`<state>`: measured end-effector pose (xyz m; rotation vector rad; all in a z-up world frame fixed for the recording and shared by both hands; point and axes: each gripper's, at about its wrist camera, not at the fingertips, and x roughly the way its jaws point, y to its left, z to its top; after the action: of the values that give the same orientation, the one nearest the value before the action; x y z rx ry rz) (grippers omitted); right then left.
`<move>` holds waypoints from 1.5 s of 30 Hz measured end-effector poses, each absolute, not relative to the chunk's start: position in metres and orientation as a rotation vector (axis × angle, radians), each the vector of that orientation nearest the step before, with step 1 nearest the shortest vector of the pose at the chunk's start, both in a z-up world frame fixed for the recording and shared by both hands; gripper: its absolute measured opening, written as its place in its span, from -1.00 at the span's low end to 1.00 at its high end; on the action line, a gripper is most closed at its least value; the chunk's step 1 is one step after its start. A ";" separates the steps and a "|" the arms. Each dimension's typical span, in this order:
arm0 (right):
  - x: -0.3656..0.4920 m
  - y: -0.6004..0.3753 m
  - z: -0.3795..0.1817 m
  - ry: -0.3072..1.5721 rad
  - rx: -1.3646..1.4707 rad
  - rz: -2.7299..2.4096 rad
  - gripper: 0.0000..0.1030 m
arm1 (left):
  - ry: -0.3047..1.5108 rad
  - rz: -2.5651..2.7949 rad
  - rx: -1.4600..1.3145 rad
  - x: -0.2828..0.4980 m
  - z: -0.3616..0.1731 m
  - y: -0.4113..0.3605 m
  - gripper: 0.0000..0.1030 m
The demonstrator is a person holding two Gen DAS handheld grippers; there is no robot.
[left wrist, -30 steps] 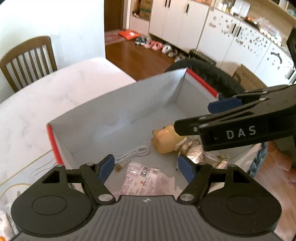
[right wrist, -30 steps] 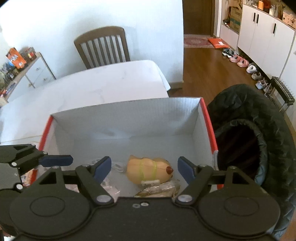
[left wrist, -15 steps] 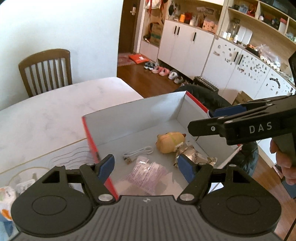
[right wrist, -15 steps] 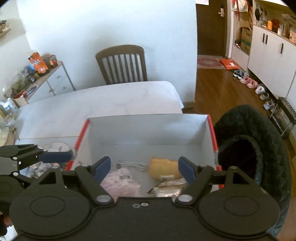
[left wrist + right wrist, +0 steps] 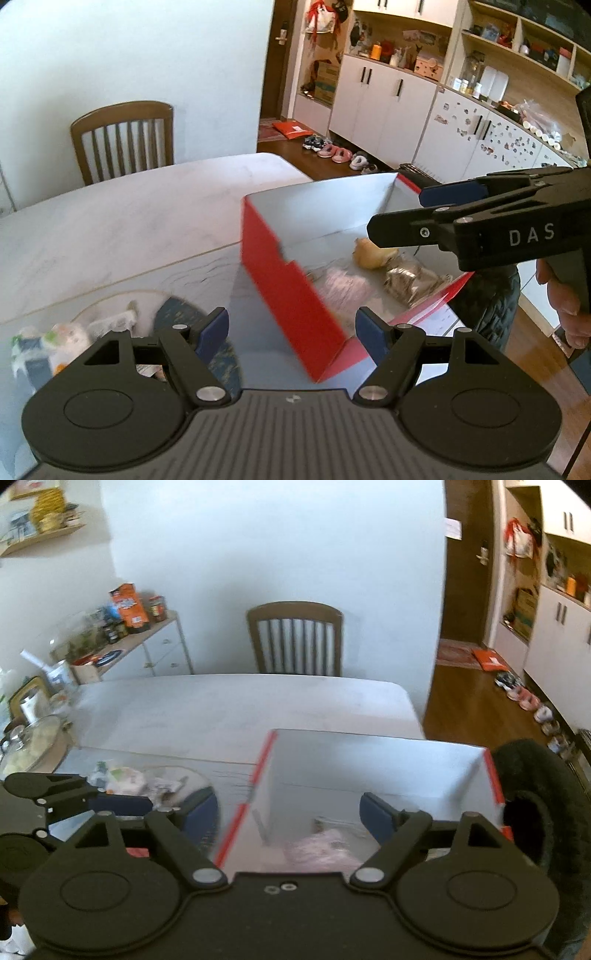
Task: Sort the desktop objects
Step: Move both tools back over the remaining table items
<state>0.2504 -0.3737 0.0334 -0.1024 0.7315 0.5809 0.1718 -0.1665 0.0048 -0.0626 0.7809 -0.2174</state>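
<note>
Broadly, a white marble-look desk (image 5: 122, 221) under everything, chair (image 5: 123, 140) at its far edge. Next in size, the red box (image 5: 284, 295) with pale lining, at the right end of the desk. Inside, from near to far: a pink printed packet (image 5: 341, 284), a silvery wrapped pack (image 5: 410, 280), a yellow plush toy (image 5: 373, 253).

Left of the box, unsorted clutter (image 5: 70, 338) on a dark blue mat (image 5: 184, 317): white and orange bits, too blurred to name.

Left gripper (image 5: 291, 330) hovering at the box's near left corner, fingers spread wide, holding nothing. Right gripper (image 5: 291, 812) above the box, fingers likewise parted and empty.

Probably between items, with the next pick from the clutter. Best done by dropping low over one piece, straddling it squarely, closing only once both fingers flank it, then lifting clear of the box wall.

Readable writing: "DAS" (image 5: 532, 234) on the right gripper's side. Packet print illegible.
</note>
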 end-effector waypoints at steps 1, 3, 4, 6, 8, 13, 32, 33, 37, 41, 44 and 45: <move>0.246 -0.365 0.033 0.725 -0.109 0.588 0.64 | 0.781 -0.216 -0.072 0.168 0.004 -0.159 0.46; 0.240 -0.352 0.033 0.722 -0.112 0.596 0.66 | 0.782 -0.206 -0.085 0.159 0.001 -0.144 0.46; 0.236 -0.346 0.032 0.723 -0.106 0.600 0.66 | 0.782 -0.200 -0.084 0.155 -0.002 -0.137 0.46; 0.230 -0.334 0.030 0.730 -0.091 0.609 0.67 | 0.788 -0.176 -0.070 0.145 -0.009 -0.123 0.46; 0.225 -0.322 0.027 0.736 -0.084 0.611 0.68 | 0.804 -0.166 -0.072 0.136 -0.018 -0.109 0.46; 0.215 -0.292 0.018 0.751 -0.083 0.613 0.69 | 0.827 -0.158 -0.074 0.114 -0.036 -0.073 0.46; 0.219 -0.211 -0.038 0.852 -0.145 0.519 0.70 | 0.874 -0.239 0.042 0.079 -0.100 -0.010 0.75; 0.220 -0.209 -0.042 0.858 -0.148 0.517 0.73 | 0.880 -0.246 0.042 0.079 -0.102 -0.008 0.78; 0.226 -0.198 -0.054 0.874 -0.152 0.495 0.78 | 0.884 -0.279 0.046 0.079 -0.110 -0.004 0.78; 0.231 -0.187 -0.063 0.884 -0.168 0.475 0.78 | 0.880 -0.303 0.069 0.078 -0.117 -0.004 0.95; 0.236 -0.180 -0.072 0.898 -0.181 0.466 0.78 | 0.879 -0.311 0.068 0.079 -0.121 -0.003 0.95; 0.239 -0.178 -0.075 0.906 -0.181 0.460 0.78 | 0.879 -0.311 0.069 0.079 -0.122 -0.003 0.95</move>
<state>0.2387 -0.1780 -0.0754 -0.1812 0.9062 0.4596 0.0790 -0.0031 -0.1223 0.0691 0.8788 -0.3109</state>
